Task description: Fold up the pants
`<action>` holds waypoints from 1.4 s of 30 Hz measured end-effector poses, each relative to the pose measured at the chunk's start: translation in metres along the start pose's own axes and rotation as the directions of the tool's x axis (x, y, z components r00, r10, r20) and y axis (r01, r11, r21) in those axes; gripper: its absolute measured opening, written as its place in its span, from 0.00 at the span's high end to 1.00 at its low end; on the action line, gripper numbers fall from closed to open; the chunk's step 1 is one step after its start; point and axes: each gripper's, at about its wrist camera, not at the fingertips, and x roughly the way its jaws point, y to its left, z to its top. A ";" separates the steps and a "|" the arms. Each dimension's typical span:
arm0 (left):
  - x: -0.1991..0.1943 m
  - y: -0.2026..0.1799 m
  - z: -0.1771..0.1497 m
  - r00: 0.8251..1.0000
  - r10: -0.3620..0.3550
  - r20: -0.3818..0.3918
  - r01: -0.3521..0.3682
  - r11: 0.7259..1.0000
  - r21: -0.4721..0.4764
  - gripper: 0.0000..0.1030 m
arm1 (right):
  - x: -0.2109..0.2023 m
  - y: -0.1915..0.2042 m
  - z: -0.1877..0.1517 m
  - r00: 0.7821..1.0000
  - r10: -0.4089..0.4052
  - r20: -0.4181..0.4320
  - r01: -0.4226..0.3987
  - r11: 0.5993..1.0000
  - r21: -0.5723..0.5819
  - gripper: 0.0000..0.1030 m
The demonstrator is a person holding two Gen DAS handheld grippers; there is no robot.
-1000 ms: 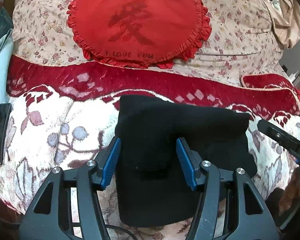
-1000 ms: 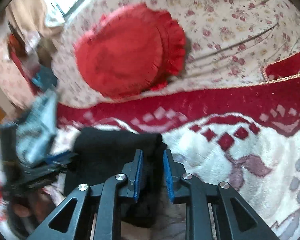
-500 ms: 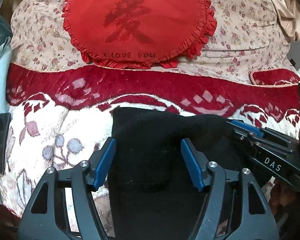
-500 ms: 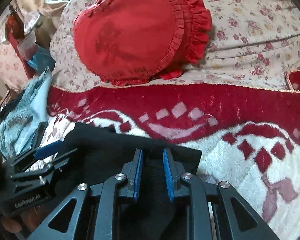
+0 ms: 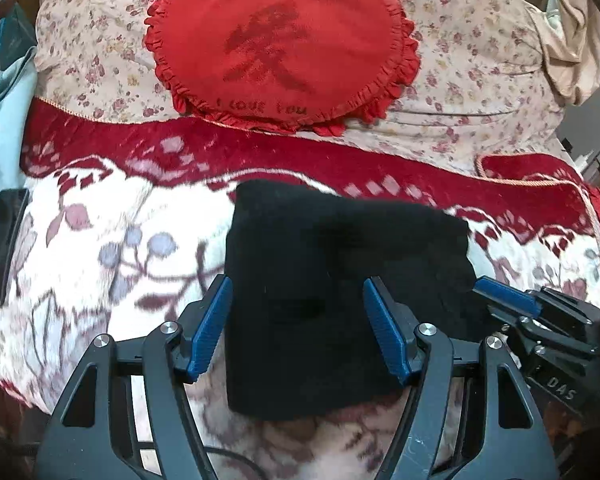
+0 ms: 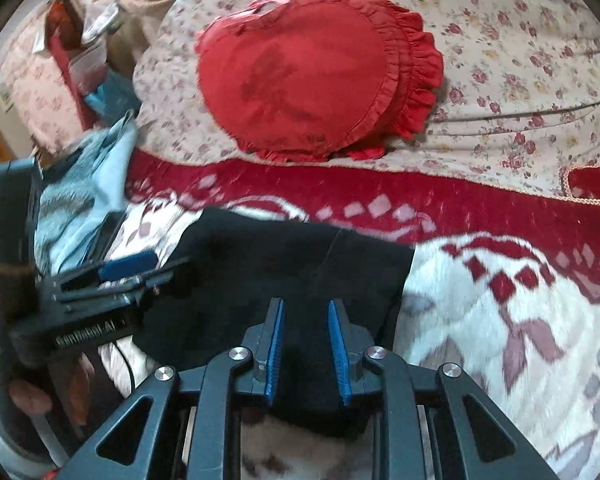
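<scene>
The black pants (image 5: 340, 264) lie folded into a compact rectangle on the patterned blanket, also seen in the right wrist view (image 6: 284, 268). My left gripper (image 5: 298, 300) is open, its blue pads wide apart on either side of the fold, holding nothing. My right gripper (image 6: 305, 320) hovers over the fold's near right part with its jaws partly open, a clear gap between the pads and black cloth beneath. The right gripper also shows at the lower right of the left wrist view (image 5: 504, 296), beside the pants' right edge. The left gripper shows at the left of the right wrist view (image 6: 128, 264).
A red heart-shaped pillow (image 5: 280, 48) lies on the floral quilt (image 5: 480, 80) behind the pants. Light blue clothing (image 6: 84, 196) is heaped at the left. A dark phone (image 5: 2, 248) lies at the blanket's left edge. The red-and-white blanket (image 6: 500, 320) stretches right.
The right gripper has opened from nearly shut and let go of the cloth. The fold has settled flat. The left gripper has pulled back a little, still open.
</scene>
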 end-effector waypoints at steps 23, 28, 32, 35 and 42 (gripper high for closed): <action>0.040 0.047 0.001 0.974 -0.204 -0.095 0.184 0.965 -0.189 0.29 | 0.038 -0.078 -0.019 0.978 0.206 0.013 -0.200 0.929 0.311 0.51; 0.047 0.036 0.003 0.967 -0.236 -0.098 0.216 0.960 -0.178 0.33 | 0.047 -0.084 -0.018 0.959 0.280 0.047 -0.278 0.888 0.366 0.55; 0.037 0.031 0.015 0.969 -0.238 -0.073 0.225 0.963 -0.147 0.42 | 0.035 -0.077 -0.008 0.962 0.264 0.067 -0.272 0.908 0.320 0.66; 0.034 0.032 0.031 0.970 -0.241 -0.043 0.233 0.963 -0.137 0.42 | 0.028 -0.073 0.011 0.962 0.255 0.101 -0.274 0.917 0.290 0.67; 0.065 0.032 0.066 0.980 -0.193 -0.042 0.187 0.976 -0.109 0.42 | 0.050 -0.079 0.057 0.973 0.198 0.115 -0.222 0.940 0.259 0.66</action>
